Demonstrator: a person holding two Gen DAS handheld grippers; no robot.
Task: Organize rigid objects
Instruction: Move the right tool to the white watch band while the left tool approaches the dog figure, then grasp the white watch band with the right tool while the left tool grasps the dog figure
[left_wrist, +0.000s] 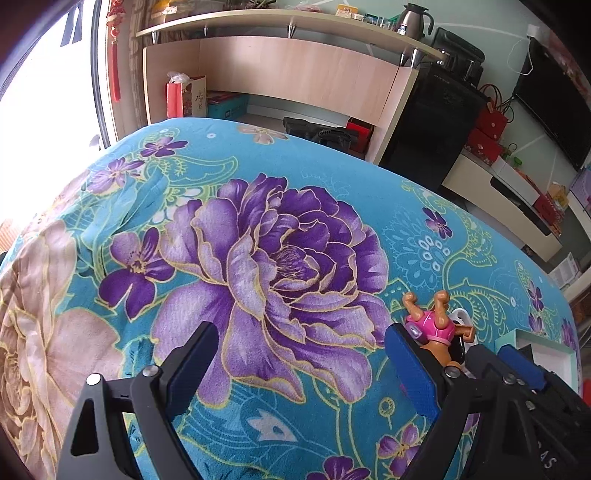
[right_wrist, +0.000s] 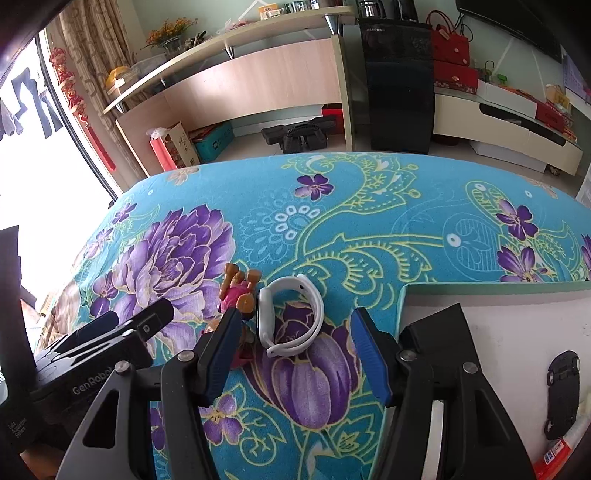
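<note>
A toy dog in a pink vest (right_wrist: 238, 291) lies upside down on the floral blanket, touching a white smartwatch (right_wrist: 290, 317) to its right. My right gripper (right_wrist: 295, 350) is open, its jaws on either side of the watch, just short of it. The toy (left_wrist: 432, 325) also shows in the left wrist view, beyond the right finger of my left gripper (left_wrist: 303, 354), which is open and empty over the big purple flower. A white box (right_wrist: 498, 332) at the right holds a black toy car (right_wrist: 561, 391).
The table is covered by a blue floral blanket (right_wrist: 369, 221). My left gripper's body (right_wrist: 92, 350) lies close at the left of the right wrist view. Beyond the table's far edge stand a desk (right_wrist: 258, 81), a black cabinet (right_wrist: 399, 92) and a TV stand (right_wrist: 517, 125).
</note>
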